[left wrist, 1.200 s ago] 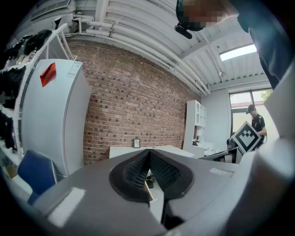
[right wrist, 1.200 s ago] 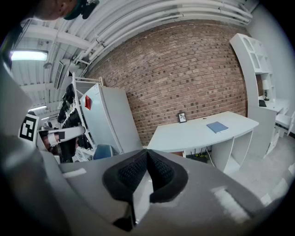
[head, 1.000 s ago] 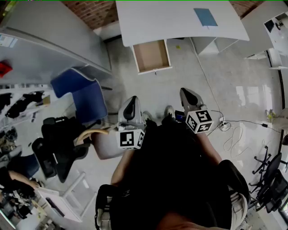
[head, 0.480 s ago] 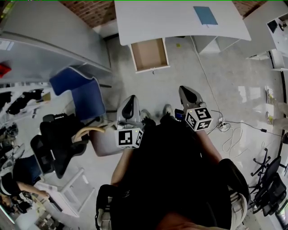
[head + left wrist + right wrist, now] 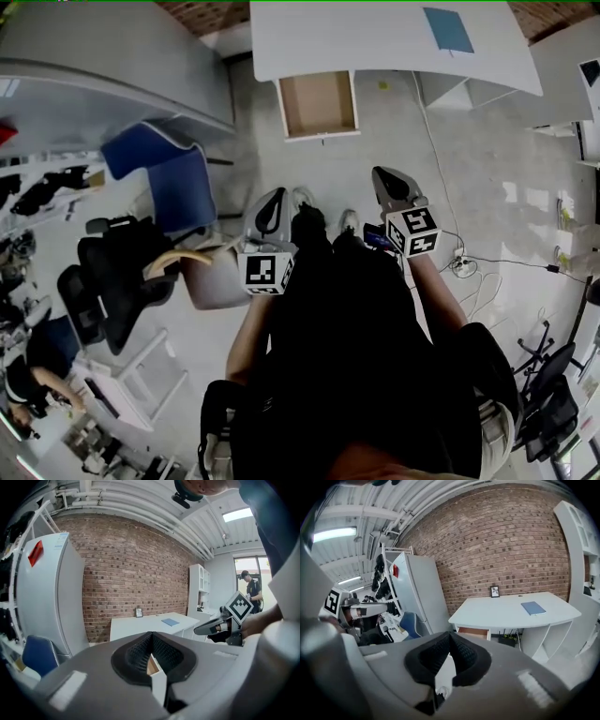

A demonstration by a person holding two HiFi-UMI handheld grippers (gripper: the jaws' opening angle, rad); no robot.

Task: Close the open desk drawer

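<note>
**Head view.** The open drawer [image 5: 319, 103] sticks out from under the left end of the white desk [image 5: 375, 42], its front panel facing the person. Its sliding line runs from 12 to 6 o'clock, so a push toward 12 should shut it. The left gripper [image 5: 277, 197] hangs at about 7 o'clock of the drawer front. The right gripper [image 5: 384, 180] hangs at about 5 o'clock. Both are well apart from the drawer, with bare floor [image 5: 375, 141] between. Neither looks clearly nearer, though the left one seems closer to the drawer's own line.

**Left gripper view.** The left gripper's [image 5: 151, 654] jaws are pressed together with nothing between them. A sliver of the brown drawer [image 5: 152, 666] shows in the notch just past the tips, dead ahead at 12 o'clock. By that reading, this gripper points almost straight at it.

**Right gripper view.** The right gripper's [image 5: 446, 660] jaws are likewise closed on nothing. The drawer [image 5: 473, 631] sits under the desk's near edge at about 1 o'clock of the tips, far off. This hand would likely need to swing a little toward that side to meet the front panel.
</note>
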